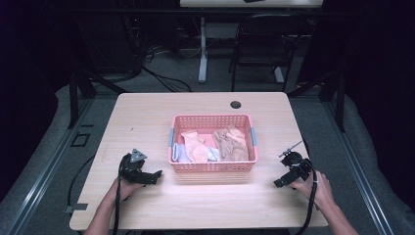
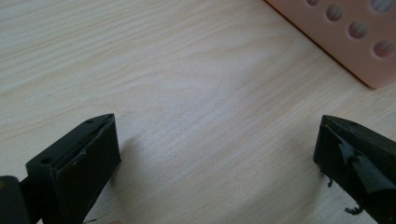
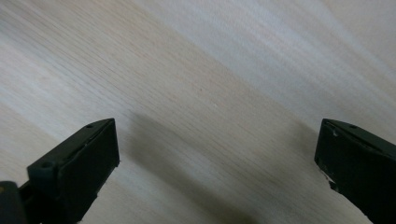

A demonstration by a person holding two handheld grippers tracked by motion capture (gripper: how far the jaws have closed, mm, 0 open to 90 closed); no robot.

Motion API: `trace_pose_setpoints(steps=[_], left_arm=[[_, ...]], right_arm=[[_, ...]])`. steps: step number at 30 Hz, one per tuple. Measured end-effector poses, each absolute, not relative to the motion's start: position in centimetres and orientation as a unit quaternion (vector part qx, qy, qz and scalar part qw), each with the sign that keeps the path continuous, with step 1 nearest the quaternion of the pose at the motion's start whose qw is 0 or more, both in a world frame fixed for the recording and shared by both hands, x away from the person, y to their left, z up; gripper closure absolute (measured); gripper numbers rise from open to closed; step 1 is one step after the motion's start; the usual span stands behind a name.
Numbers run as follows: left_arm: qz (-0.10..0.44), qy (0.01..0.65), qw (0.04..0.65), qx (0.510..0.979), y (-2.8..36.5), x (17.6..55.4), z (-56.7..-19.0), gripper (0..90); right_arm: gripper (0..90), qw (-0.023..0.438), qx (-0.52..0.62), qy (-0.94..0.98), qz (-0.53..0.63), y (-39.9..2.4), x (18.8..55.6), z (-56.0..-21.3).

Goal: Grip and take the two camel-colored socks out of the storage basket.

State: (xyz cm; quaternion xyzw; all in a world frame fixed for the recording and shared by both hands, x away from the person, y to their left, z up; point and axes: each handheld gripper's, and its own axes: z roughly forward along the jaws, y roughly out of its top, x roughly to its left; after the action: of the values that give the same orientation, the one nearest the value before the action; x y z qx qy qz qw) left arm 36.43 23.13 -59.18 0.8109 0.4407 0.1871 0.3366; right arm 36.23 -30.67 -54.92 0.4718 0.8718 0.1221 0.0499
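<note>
At the centre of the high view we see a pink basket (image 1: pixel 213 167) on the wooden surface (image 1: pixel 147 112), holding peach and tan cloths (image 1: pixel 215 144). At lower left, the left hand-held gripper (image 1: pixel 157 175) rests on the surface, just beside the basket's left end, jaws spread and empty. At lower right, the right hand-held gripper (image 1: pixel 280 181) lies near the basket's right end, likewise spread wide, grasping nothing. In the left gripper view, the basket's corner occupies the upper right.
</note>
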Motion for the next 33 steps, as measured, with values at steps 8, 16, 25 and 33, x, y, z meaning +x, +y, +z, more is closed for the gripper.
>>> trace_pose_setpoints(steps=[8, 16, 25, 33], left_arm=[[0.187, 0.441, 0.337, 0.811, 23.1, 36.4, -59.2, 0.1], [0.187, 0.441, 0.337, 0.811, 23.1, 36.4, -59.2, 0.2], [0.187, 0.441, 0.337, 0.81, 23.1, 36.4, -59.2, 0.2], [0.187, 0.441, 0.337, 0.81, 23.1, 36.4, -59.2, 0.2]], right_arm=[[0.0, 0.061, 0.471, 0.867, 0.154, -30.7, 35.8, -52.9], [0.0, 0.066, 0.462, 0.865, 0.184, -29.4, 35.8, -50.8], [0.0, 0.078, 0.426, 0.878, 0.205, -27.3, 35.9, -47.3], [0.0, 0.095, 0.401, 0.883, 0.226, -25.4, 36.2, -45.0]])
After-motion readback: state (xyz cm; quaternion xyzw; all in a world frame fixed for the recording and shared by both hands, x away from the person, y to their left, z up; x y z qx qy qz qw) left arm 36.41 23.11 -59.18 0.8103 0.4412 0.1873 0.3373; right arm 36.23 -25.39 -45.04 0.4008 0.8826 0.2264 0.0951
